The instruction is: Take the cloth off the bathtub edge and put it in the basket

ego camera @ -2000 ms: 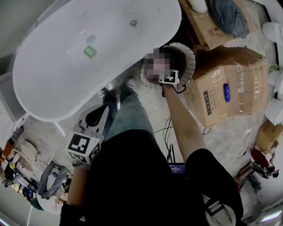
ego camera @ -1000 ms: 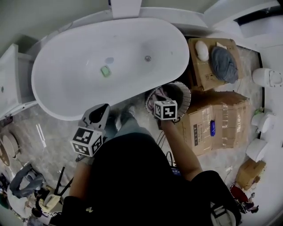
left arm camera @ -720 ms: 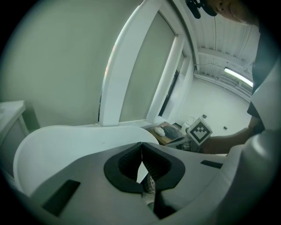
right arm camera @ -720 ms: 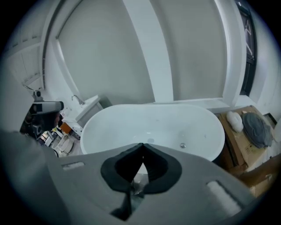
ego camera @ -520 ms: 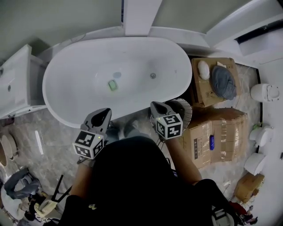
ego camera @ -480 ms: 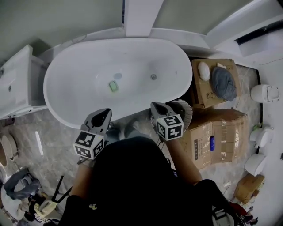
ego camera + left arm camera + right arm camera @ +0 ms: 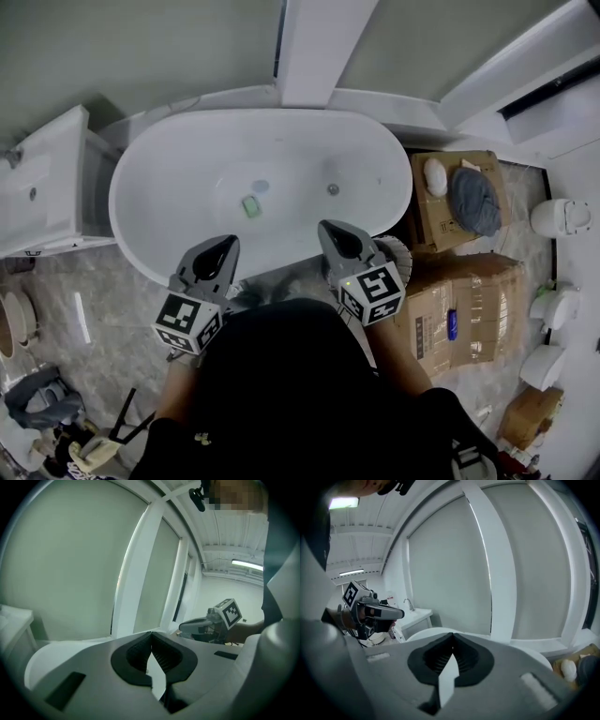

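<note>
1 bathtub [image 7: 173, 192] holding small green block [image 7: 250, 205], basket [image 7: 401, 251] behind right claw [image 7: 328, 227]

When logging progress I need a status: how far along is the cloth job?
Done, by the look of it: no cloth lies on the bathtub rim. In hand: nothing. The left tool and right tool are both shut and empty. Left: probably nothing, but the basket is mostly hidden behind the right tool, so the cloth inside can't be confirmed.
</note>
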